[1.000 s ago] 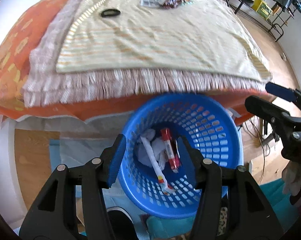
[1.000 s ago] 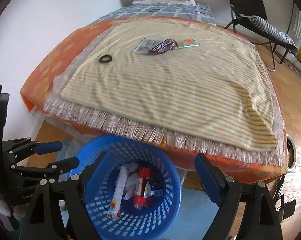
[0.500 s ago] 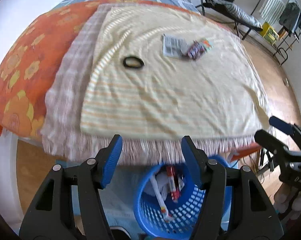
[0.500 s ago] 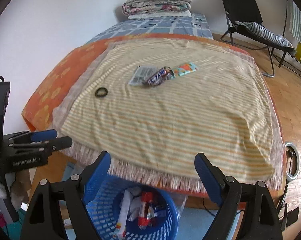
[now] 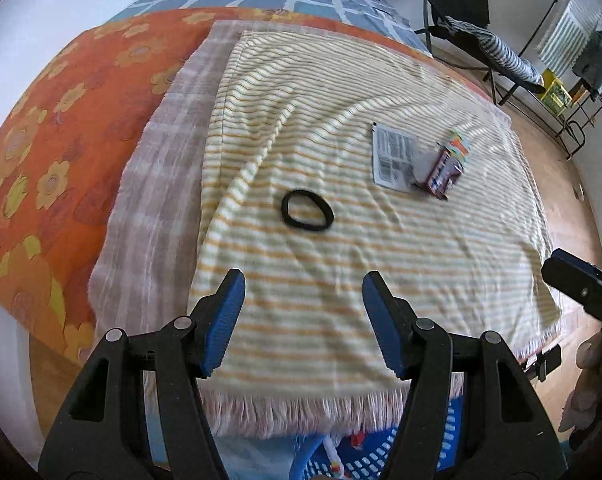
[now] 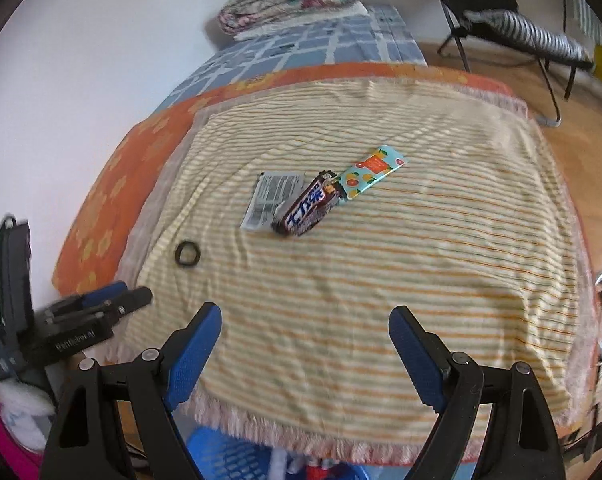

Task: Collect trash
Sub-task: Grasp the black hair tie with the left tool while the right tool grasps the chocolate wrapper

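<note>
Now raised off the blue basket (image 5: 381,462), down at 6 o'clock under the fringe; left gripper (image 5: 303,312) and right gripper (image 6: 305,344), both empty, out over the striped blanket (image 6: 381,288); wrappers (image 6: 309,204) nearer, toward 12 o'clock.

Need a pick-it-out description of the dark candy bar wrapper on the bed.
On the yellow striped blanket lies a cluster of three wrappers. The candy bar wrapper is the middle one, overlapping the grey label packet. It alone is dark brown with white lettering; the fruit-print wrapper is teal.
</note>
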Tool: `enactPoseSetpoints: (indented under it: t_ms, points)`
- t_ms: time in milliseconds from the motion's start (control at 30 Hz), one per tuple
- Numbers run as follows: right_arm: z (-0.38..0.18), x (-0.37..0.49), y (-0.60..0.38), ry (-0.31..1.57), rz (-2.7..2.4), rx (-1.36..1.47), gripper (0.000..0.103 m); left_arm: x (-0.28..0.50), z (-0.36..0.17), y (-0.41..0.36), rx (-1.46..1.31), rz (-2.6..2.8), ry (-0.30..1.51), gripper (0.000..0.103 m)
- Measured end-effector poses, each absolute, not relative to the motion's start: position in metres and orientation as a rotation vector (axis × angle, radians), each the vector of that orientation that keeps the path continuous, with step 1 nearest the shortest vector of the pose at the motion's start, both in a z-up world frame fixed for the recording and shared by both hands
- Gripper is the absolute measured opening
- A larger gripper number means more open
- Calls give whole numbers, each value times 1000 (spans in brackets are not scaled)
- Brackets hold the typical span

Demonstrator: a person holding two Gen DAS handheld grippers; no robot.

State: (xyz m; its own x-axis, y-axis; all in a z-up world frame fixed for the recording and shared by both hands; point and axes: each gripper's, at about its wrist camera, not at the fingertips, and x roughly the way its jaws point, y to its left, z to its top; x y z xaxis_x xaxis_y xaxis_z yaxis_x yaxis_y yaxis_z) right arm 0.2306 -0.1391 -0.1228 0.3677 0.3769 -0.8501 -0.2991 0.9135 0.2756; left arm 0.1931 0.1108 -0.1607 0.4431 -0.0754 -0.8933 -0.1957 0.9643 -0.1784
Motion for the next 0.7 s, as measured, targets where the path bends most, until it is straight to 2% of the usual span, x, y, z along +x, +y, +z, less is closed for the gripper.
enactPoseSetpoints:
  t_ms: [467, 700]
  points:
    - [-158, 309, -122, 1161, 345, 196, 87, 244, -196, 112, -224, 82, 1157, 63]
    - [-185, 333, -118, 1213, 309, 303, 81, 253, -205, 117, -232, 76, 1168, 63]
